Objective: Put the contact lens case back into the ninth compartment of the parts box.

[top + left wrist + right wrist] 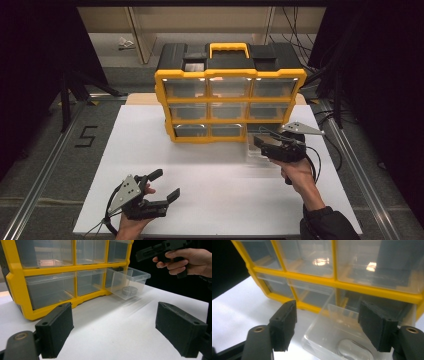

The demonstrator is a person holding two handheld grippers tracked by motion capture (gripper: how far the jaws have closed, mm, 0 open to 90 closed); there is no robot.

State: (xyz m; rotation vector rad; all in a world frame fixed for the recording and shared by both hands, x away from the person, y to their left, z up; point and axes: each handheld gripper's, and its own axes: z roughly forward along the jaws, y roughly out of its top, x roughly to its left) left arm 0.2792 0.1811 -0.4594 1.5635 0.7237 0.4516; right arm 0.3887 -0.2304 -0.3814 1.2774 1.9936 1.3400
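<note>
Black left gripper [159, 186] rests wide-jawed near-left on the bench [210, 175]. At right, the clear drawer [128, 283] sticks out of the organiser [230, 92]; the right gripper [328, 326], jaws wide, hovers above and could snag its rim, dragging it out.

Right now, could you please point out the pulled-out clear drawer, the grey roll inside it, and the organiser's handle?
Clear drawer [136, 275], left gripper view, on its front rim.
Grey roll [129, 291], left gripper view, on its side, seen through the drawer wall.
Handle [229, 47], high view, on the yellow top bar.
</note>
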